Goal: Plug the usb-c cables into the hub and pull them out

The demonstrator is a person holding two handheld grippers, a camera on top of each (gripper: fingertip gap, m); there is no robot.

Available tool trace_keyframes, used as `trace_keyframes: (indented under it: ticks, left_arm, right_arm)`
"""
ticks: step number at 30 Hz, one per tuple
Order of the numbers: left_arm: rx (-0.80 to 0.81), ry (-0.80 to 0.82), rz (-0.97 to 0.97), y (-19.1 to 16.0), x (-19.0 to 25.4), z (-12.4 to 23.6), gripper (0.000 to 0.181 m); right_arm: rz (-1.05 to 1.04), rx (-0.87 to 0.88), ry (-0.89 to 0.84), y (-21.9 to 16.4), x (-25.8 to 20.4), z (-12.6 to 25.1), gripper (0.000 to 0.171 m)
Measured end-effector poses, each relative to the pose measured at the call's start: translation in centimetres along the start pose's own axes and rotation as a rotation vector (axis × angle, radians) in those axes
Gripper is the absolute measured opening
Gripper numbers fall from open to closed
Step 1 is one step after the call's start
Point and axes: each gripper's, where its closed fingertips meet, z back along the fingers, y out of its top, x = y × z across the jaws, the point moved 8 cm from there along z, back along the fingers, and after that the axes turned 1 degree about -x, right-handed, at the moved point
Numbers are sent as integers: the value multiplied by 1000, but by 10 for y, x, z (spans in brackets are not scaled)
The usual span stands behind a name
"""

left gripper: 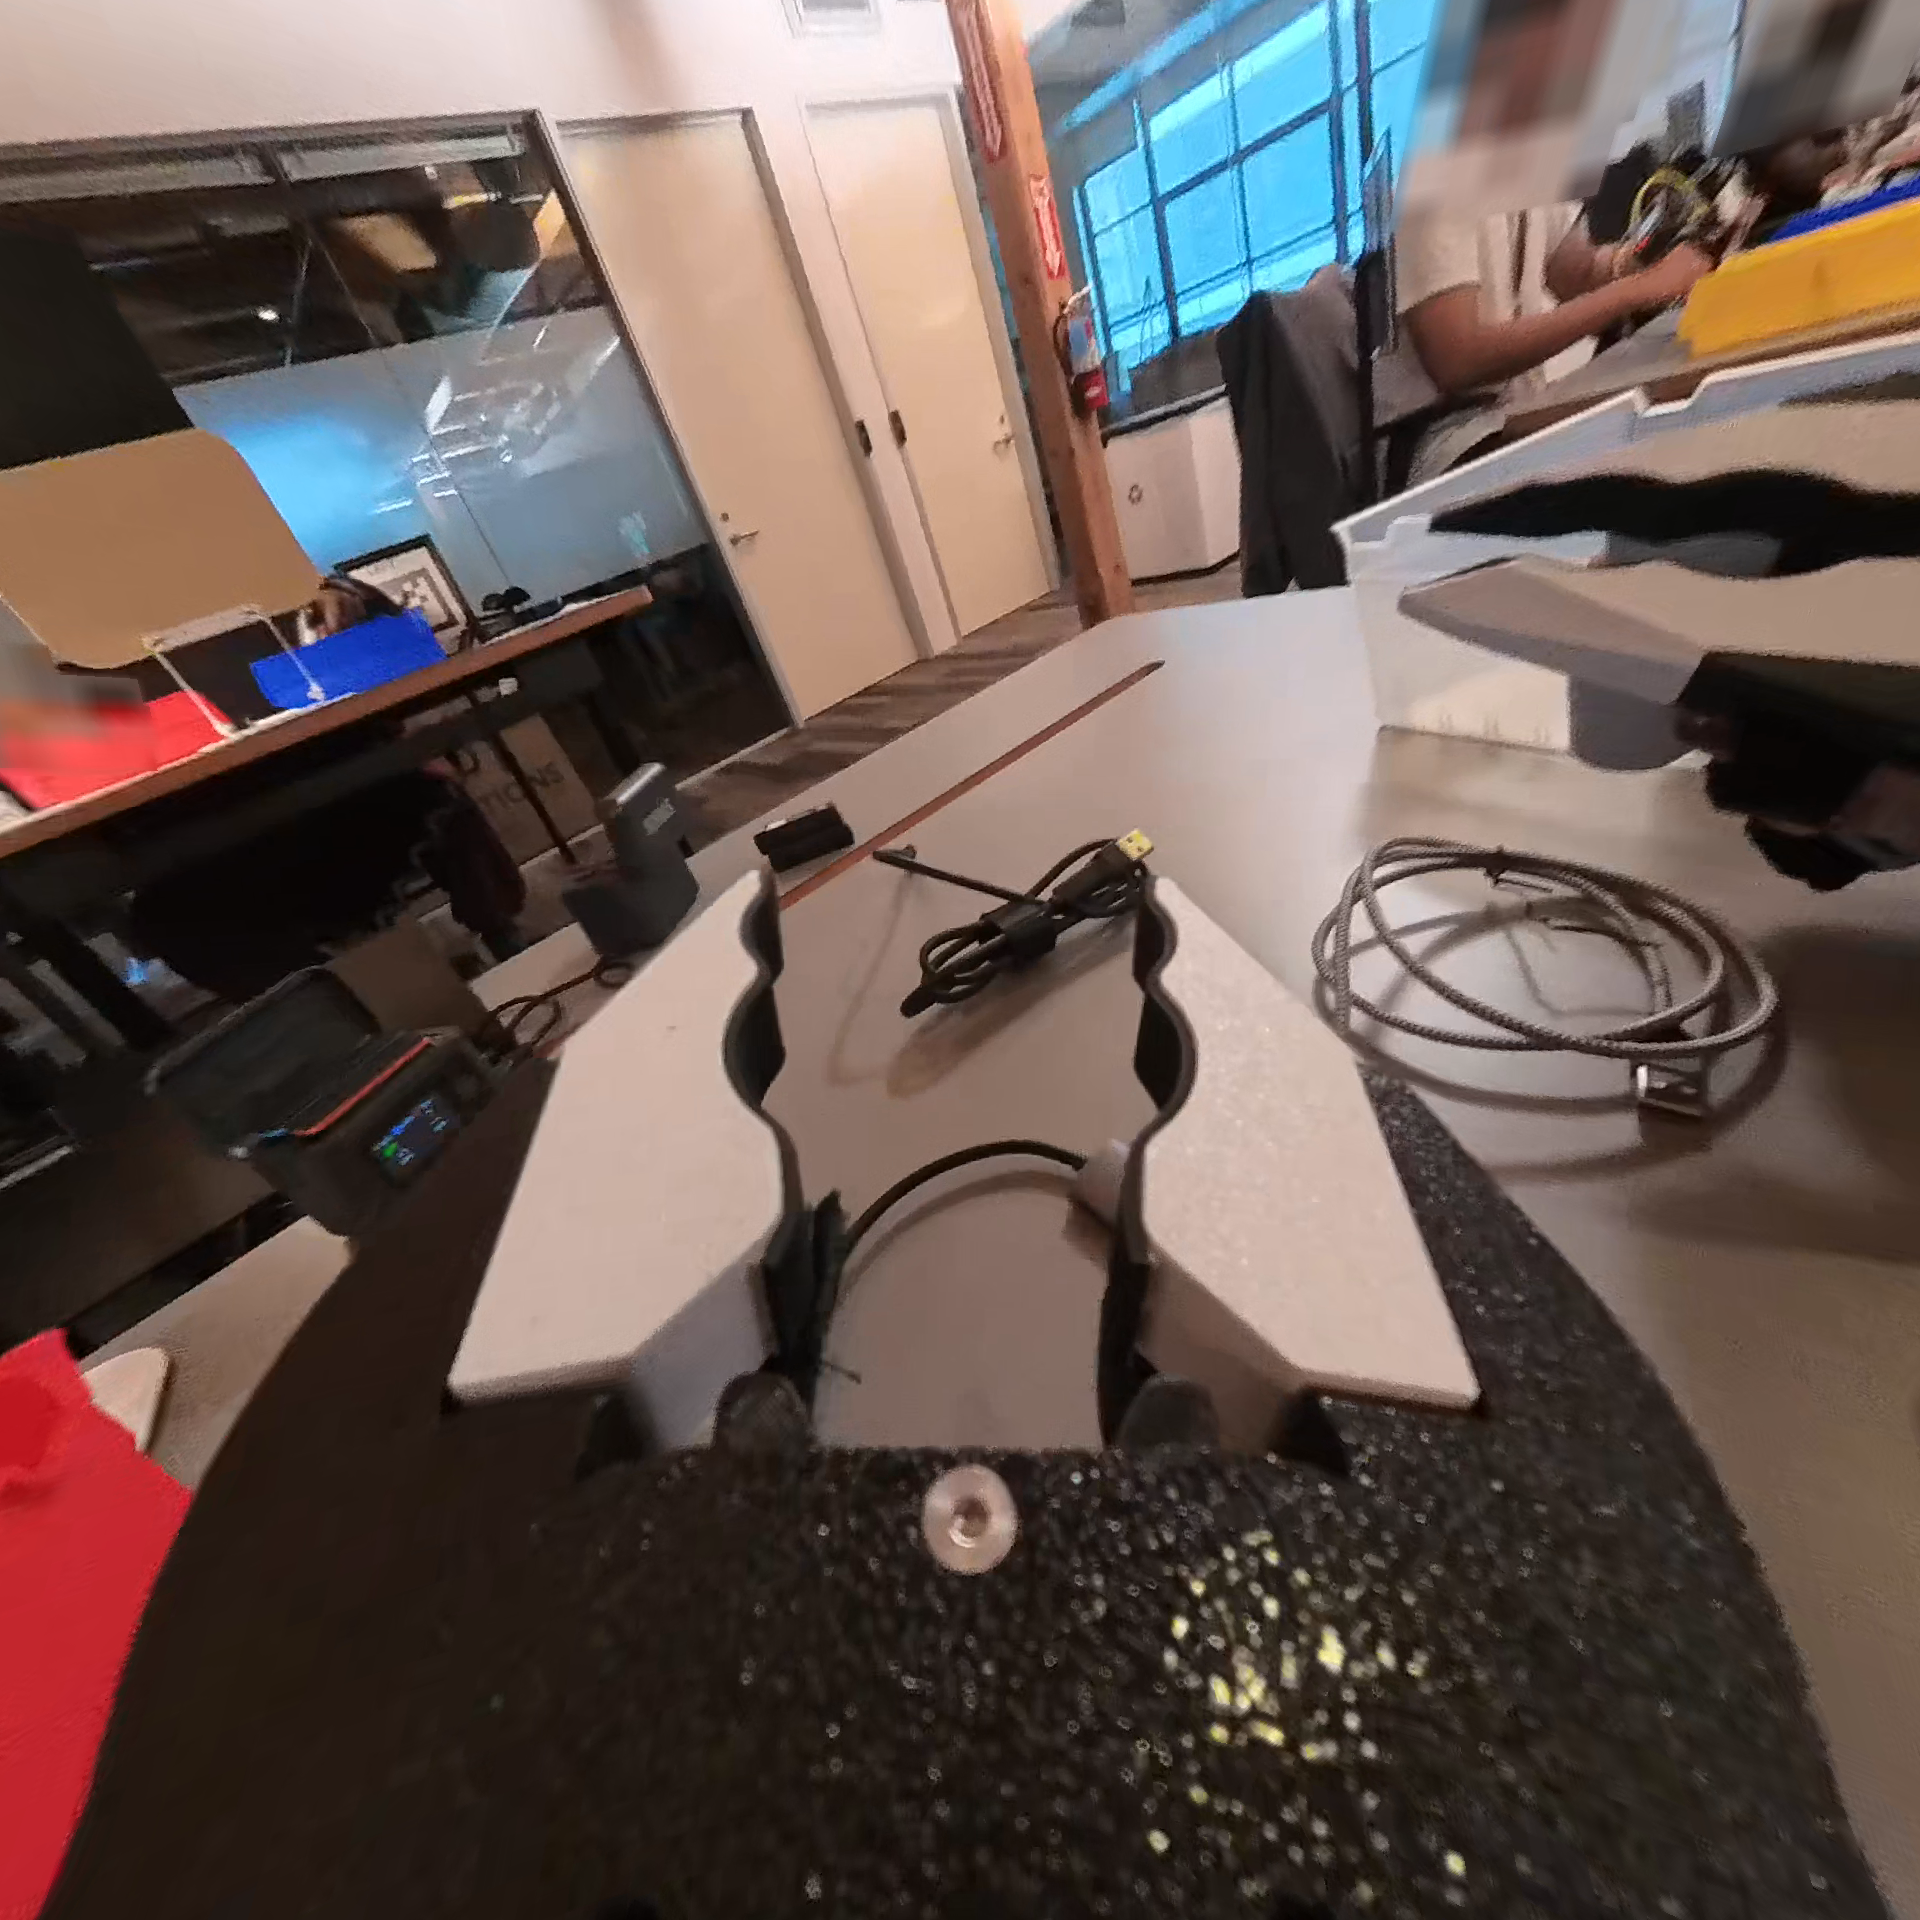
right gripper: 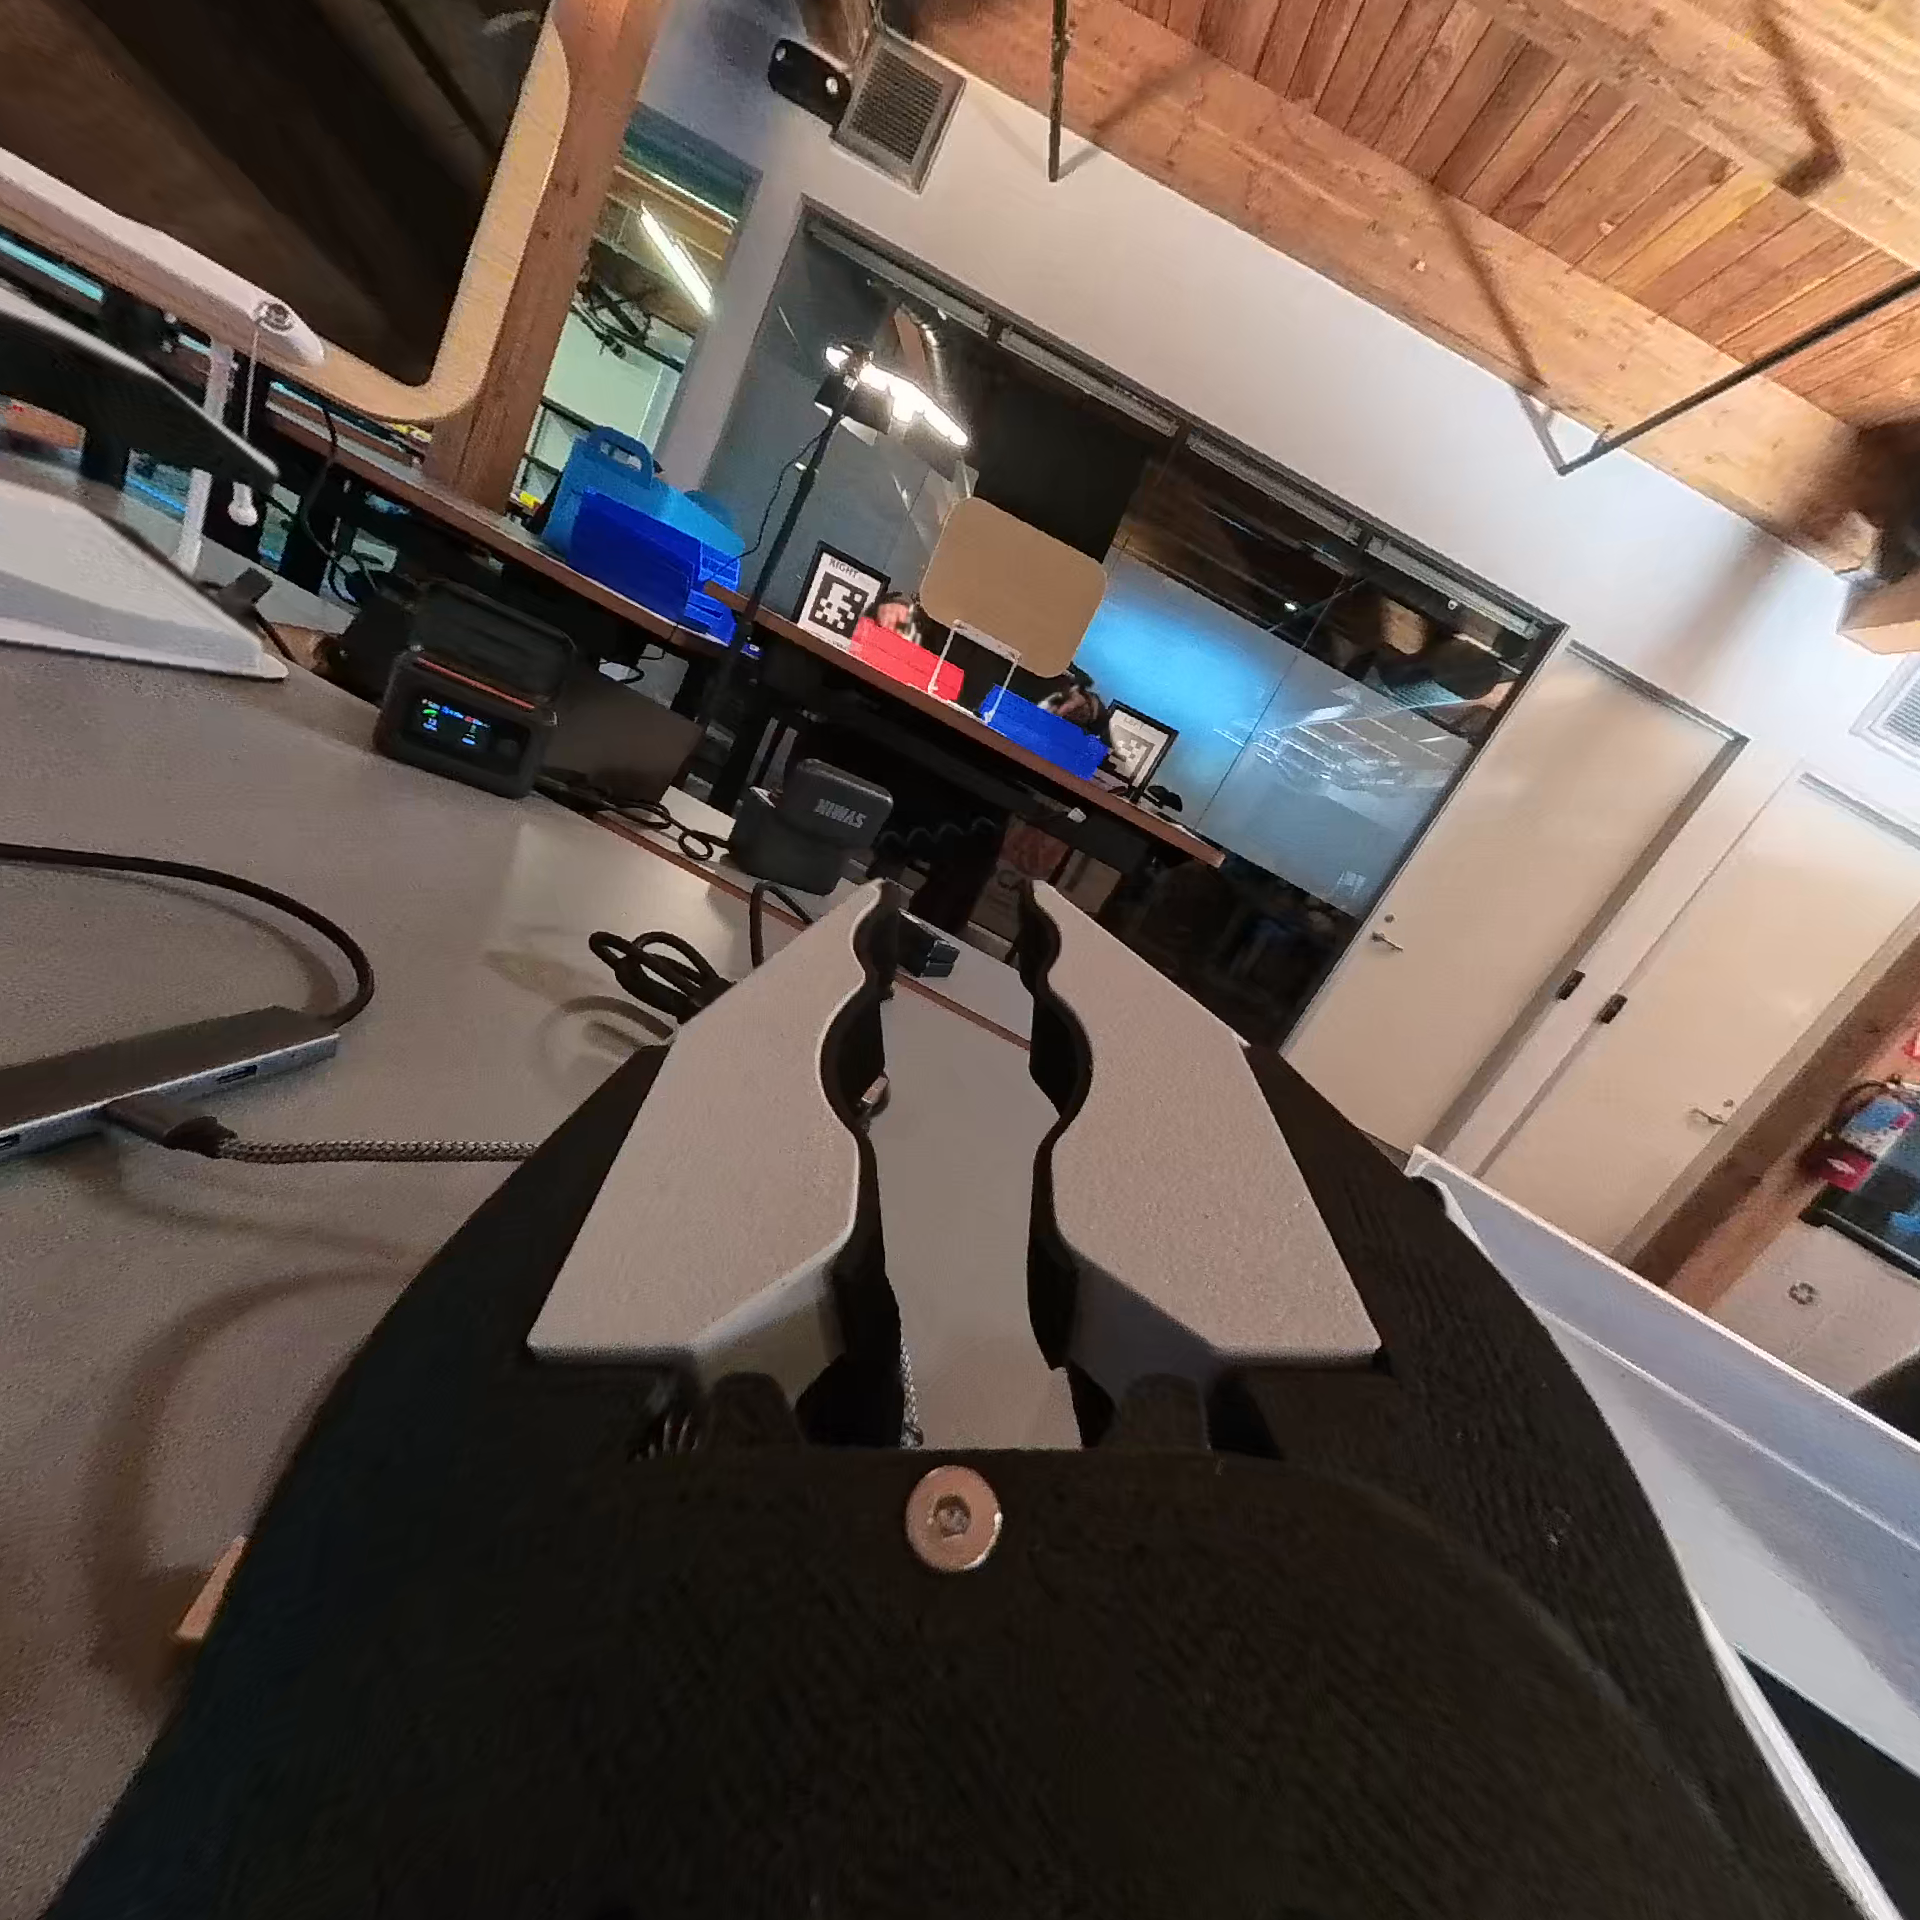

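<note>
In the right wrist view a flat grey hub (right gripper: 156, 1070) lies at the left on the grey table (right gripper: 436, 904), with a grey braided cable (right gripper: 343, 1150) plugged into its side. That cable runs under my right gripper (right gripper: 956, 899), which is open and empty above the table. In the left wrist view the braided cable's coil (left gripper: 1538, 956) lies at the right, its metal plug (left gripper: 1673, 1091) free. My left gripper (left gripper: 956, 888) is open wide; a thin black cable (left gripper: 966, 1158) with a white plug (left gripper: 1101, 1174) lies between its fingers. A bundled black cable (left gripper: 1018, 925) lies just ahead.
A white bin (left gripper: 1455, 665) stands at the right, also in the right wrist view (right gripper: 1662, 1382). A power station with a screen (right gripper: 457, 717) and a grey charger block (right gripper: 821, 821) sit at the table's far edge. A small black box (left gripper: 805, 836) lies beyond the bundle. A person (left gripper: 1507, 301) sits far back.
</note>
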Motion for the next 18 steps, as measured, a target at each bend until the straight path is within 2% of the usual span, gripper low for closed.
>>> trace_keyframes:
  ticks: [5, 18]
  left_arm:
    - [9, -19, 104, -3, -6, 6, 66]
    - [16, -67, 222, -8, -9, 2, 62]
  right_arm:
    - [-12, -5, 18, -1, -1, -1, 21]
    - [2, 5, 63, 1, -8, -2, 21]
